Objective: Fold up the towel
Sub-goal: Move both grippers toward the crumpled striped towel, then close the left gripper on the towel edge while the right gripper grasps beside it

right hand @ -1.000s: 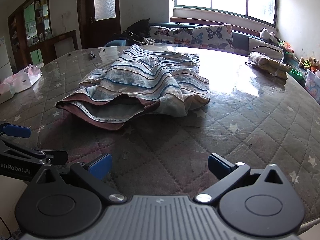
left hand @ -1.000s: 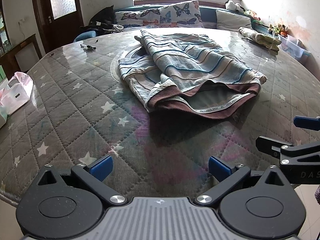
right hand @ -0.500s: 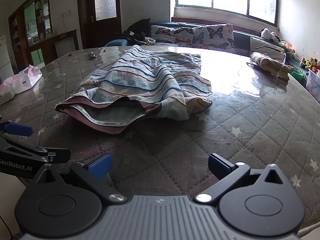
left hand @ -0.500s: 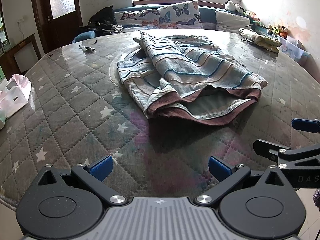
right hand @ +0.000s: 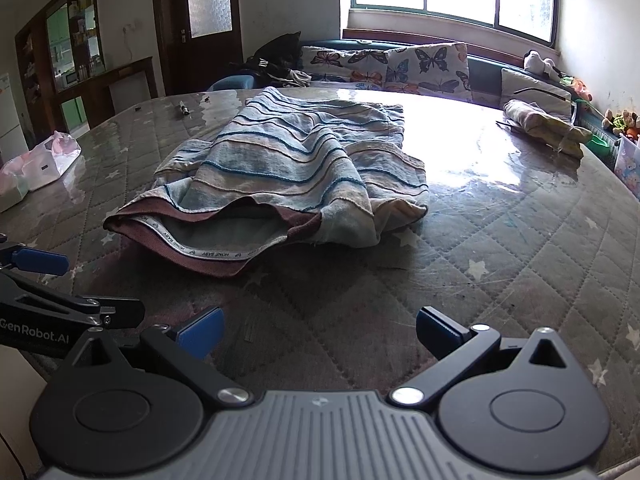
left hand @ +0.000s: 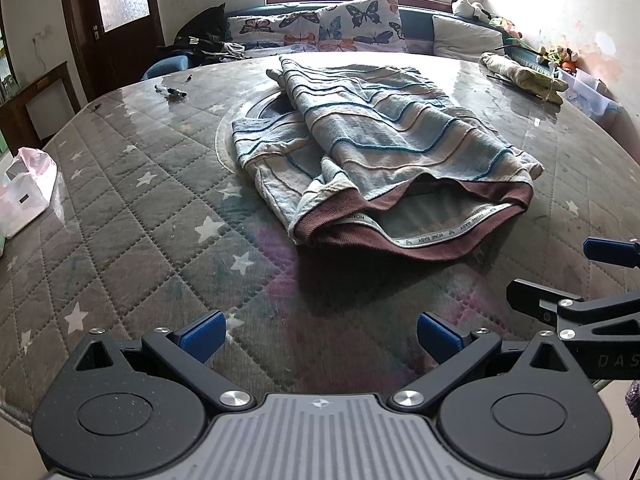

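A striped blue and beige towel [left hand: 384, 152] with a brown hem lies rumpled and loosely doubled over in the middle of the round table; its brown edge gapes toward me. The same towel [right hand: 296, 168] fills the centre of the right wrist view. My left gripper [left hand: 320, 334] hovers open over the table's near edge, a short way before the hem, holding nothing. My right gripper [right hand: 318, 330] is open too and empty, alongside it. Each gripper shows in the other's view: the right one [left hand: 580, 276] at the right edge, the left one [right hand: 60, 284] at the left edge.
The table [left hand: 132, 216] has a grey quilted star-pattern cover under glass. A pink and white bag [left hand: 28, 196] sits at its left rim, pens [left hand: 170, 91] at the far left, a rolled cloth [right hand: 540, 124] at the far right. A sofa with butterfly cushions [left hand: 352, 24] stands behind.
Both grippers have advanced toward the towel, which now looks closer and larger in both views. Both stay open; the towel has not moved.
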The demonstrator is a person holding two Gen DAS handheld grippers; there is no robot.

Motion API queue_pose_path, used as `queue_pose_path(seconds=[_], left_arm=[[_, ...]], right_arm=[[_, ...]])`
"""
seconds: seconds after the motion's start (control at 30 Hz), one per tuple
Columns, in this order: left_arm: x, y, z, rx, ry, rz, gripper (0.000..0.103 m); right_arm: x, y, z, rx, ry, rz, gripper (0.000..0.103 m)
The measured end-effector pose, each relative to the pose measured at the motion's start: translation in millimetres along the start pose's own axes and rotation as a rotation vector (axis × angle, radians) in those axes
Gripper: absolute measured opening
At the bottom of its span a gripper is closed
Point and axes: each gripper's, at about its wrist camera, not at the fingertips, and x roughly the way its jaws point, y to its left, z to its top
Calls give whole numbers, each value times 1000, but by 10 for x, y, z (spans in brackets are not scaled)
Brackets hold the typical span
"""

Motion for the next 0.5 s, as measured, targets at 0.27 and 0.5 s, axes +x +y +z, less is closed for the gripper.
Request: queue_pose_path(seconds=[0.27, 0.5], left_arm=[[57, 21, 47, -4, 17, -3, 103], [98, 31, 100, -8, 25, -4, 103]], right_arm=[[57, 6, 53, -2, 12, 6, 103], [112, 3, 90, -5, 20, 16, 103]])
